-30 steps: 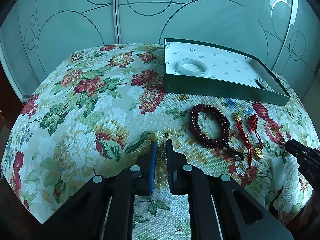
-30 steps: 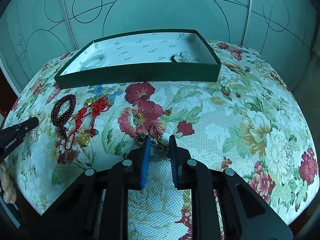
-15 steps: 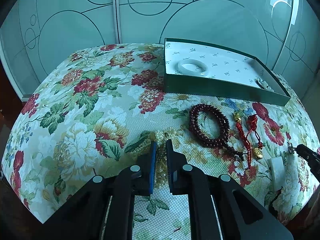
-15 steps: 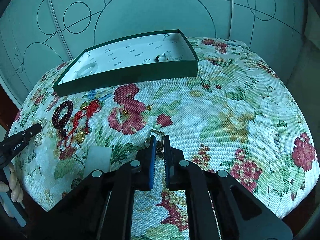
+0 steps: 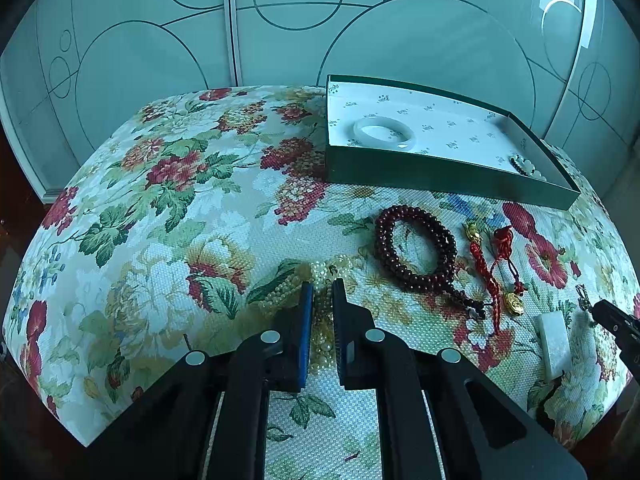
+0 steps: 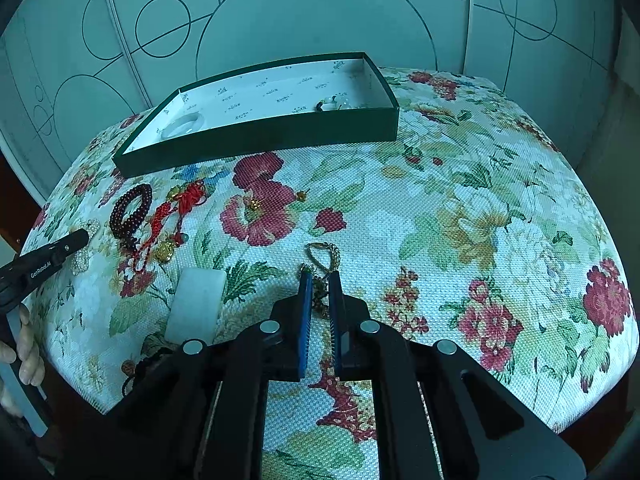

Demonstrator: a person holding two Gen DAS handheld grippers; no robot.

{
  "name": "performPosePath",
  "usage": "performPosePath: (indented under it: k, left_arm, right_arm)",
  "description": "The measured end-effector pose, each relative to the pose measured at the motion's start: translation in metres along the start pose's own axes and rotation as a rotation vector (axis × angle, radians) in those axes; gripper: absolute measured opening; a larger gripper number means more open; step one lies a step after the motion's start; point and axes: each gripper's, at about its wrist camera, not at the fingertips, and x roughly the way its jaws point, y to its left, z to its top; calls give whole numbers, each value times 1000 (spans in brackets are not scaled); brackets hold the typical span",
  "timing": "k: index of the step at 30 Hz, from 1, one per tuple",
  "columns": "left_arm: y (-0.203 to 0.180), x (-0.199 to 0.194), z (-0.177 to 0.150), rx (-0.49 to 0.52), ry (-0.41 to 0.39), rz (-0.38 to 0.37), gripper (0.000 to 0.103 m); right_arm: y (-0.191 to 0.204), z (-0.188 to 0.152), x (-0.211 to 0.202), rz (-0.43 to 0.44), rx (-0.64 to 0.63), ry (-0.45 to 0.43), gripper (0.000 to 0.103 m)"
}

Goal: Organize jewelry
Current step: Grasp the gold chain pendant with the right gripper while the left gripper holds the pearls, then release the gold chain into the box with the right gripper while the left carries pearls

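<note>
My left gripper (image 5: 321, 286) is shut on a cream pearl necklace (image 5: 320, 272) that lies on the floral cloth. My right gripper (image 6: 320, 280) is shut on a gold chain bracelet (image 6: 325, 254) and holds it just above the cloth. A green box (image 5: 440, 176) at the back holds a white bangle (image 5: 383, 133) and a small bead bracelet (image 5: 526, 166). A dark red bead bracelet (image 5: 416, 250), a red cord charm (image 5: 496, 268) and a white stone slab (image 5: 554, 342) lie in front of the box.
The floral cloth (image 6: 480, 200) covers a rounded table that drops off at the near and side edges. Frosted glass doors (image 5: 280, 20) stand behind. A small gold earring (image 6: 256, 202) lies on a red flower. The left gripper's tip (image 6: 60, 248) shows at the right wrist view's left.
My right gripper has closed on the gold chain bracelet and pulled back and up from the cloth. My left gripper has stayed still, shut on the pearl necklace.
</note>
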Motion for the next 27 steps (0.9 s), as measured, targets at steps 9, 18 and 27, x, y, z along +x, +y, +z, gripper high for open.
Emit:
performPosePath:
  k: [9,18,27]
  left_arm:
    - [-1,1,0,4,2,1,10]
    - [-2,0,0,6,2,3,10]
    - [-3,-3,1,6,5,3,10]
  right_arm:
    - [3,2,7,-15,-37,9,30]
    - [6,-5,7,-65,-87,-15,9]
    - [2,-3,2,-22,-37,-16,8]
